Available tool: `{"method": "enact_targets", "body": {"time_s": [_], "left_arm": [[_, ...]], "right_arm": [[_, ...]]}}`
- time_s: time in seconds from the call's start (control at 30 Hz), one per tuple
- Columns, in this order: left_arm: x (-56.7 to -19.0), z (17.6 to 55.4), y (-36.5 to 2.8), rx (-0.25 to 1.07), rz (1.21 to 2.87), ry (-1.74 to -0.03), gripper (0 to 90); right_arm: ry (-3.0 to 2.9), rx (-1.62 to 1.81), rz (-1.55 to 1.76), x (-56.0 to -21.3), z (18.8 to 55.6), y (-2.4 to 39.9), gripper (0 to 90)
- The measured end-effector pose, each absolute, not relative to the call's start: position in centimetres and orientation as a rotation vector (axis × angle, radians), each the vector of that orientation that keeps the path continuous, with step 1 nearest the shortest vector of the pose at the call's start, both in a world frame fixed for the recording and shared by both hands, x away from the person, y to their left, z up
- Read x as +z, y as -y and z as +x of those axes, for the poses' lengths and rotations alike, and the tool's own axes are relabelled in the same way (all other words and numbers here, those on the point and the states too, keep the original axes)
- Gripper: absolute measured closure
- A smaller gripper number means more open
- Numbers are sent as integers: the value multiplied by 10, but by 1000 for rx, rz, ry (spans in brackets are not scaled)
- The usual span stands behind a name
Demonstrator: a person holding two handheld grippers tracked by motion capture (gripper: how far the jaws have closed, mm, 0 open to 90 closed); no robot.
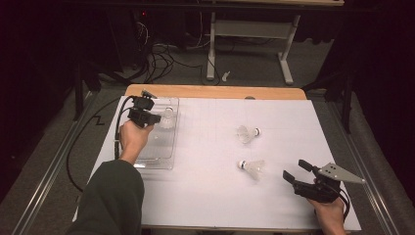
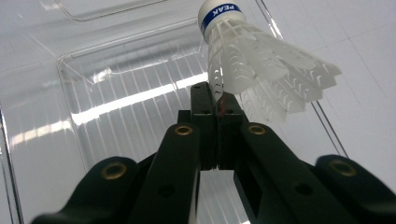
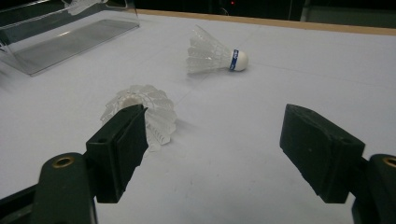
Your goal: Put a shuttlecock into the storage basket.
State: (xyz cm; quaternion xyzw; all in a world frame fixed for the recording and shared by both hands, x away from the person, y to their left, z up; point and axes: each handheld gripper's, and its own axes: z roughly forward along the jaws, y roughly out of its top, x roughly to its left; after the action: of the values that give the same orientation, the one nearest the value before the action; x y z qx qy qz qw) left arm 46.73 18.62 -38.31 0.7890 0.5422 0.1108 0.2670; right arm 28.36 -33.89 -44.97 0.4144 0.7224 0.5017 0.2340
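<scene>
My left gripper (image 2: pixel 218 105) pinches a shuttlecock (image 2: pixel 261 70) by its skirt edge, holding it over the clear tray (image 1: pixel 164 159) so it can drop in. Two more shuttlecocks (image 1: pixel 247 133) (image 1: pixel 252 168) lie mid-table, apart. My right gripper (image 1: pixel 299 171) waits beside the nearer one, jaws spread for the next pick.

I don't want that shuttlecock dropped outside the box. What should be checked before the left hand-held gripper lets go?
1. Grip: the left hand-held gripper is shut on the skirt edge of the held shuttlecock: ok.
2. Position: it hangs over the clear tray: ok.
3. Height above the tray floor: cannot tell.
4. Landing spot: the ribbed tray floor below is bare: ok.
5. Right hand-held gripper: open and holding nothing, away from the tray: ok.
6. Remaining work: the near shuttlecock and the far shuttlecock lie on the white mat: not ok.
</scene>
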Motion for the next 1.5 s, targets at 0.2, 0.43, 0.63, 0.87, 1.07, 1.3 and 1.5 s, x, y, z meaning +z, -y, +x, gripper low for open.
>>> {"method": "enact_targets", "body": {"time_s": [0.2, 0.43, 0.63, 0.87, 1.07, 1.3, 1.5], "left_arm": [[-385, 468, -185, 300, 2138, -1468, 892], [-387, 470, -185, 298, 2141, -1475, 889], [-388, 470, -186, 287, 2128, -1469, 739], [-385, 467, -183, 309, 2136, -1459, 577], [-382, 463, -183, 333, 2123, -1446, 503], [-377, 456, -180, 369, 2105, -1418, 456], [-373, 448, -181, 413, 2074, -1399, 430]], "right_arm": [[-1982, 1378, 1137, -450, 283, 339, 236], [-1983, 1379, 1137, -450, 283, 339, 237], [-1985, 1381, 1133, -450, 283, 339, 236], [-1986, 1380, 1134, -450, 284, 339, 236], [-1984, 1379, 1136, -450, 284, 338, 236], [-1984, 1380, 1135, -450, 283, 339, 236], [-1984, 1381, 1134, -450, 283, 339, 237]]}}
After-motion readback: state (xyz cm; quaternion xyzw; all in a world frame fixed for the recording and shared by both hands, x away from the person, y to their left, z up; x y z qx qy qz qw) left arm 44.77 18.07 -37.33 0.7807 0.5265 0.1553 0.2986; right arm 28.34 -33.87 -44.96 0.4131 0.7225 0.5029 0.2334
